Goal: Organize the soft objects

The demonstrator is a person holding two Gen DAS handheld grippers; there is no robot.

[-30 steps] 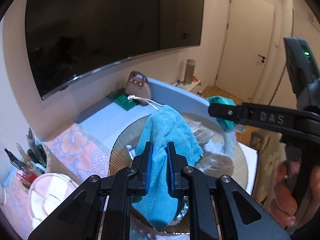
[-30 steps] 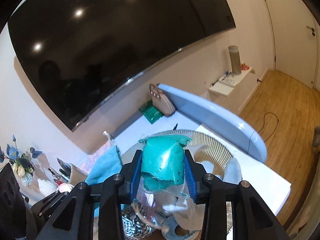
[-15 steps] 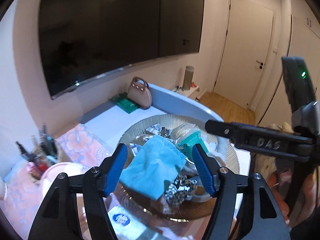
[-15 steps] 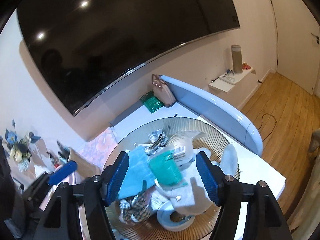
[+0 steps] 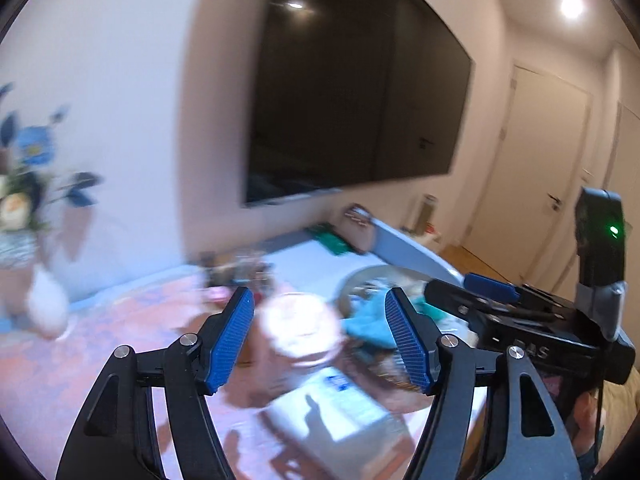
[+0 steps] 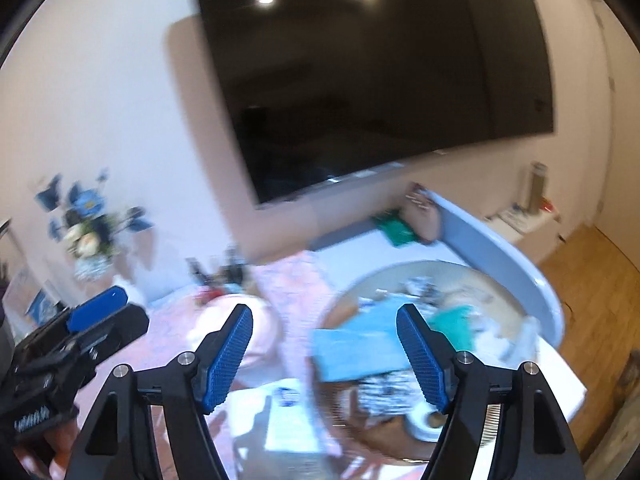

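Both views are motion-blurred. The light blue towel (image 6: pixel 356 348) lies in the round woven tray (image 6: pixel 472 276), beside the teal bagged item (image 6: pixel 452 322). The towel also shows in the left wrist view (image 5: pixel 368 322), behind the right finger. My left gripper (image 5: pixel 320 340) is open and empty, above the table left of the tray. My right gripper (image 6: pixel 324 352) is open and empty, above the tray's left edge. Each gripper shows in the other's view: the right one (image 5: pixel 520 320), the left one (image 6: pixel 80 332).
A pink round container (image 5: pixel 298 326) and a white wipes pack (image 5: pixel 336 404) sit on the pink floral cloth (image 5: pixel 100 344). A vase of blue flowers (image 6: pixel 90 236) stands at the left. A large wall TV (image 6: pixel 380 80), a brown handbag (image 6: pixel 420 216) and a green box (image 6: pixel 394 228) are behind.
A second ago each gripper was shut, left on the blue towel, right on the teal bag. Both items dropped into the tray; both grippers are open and have swung left.
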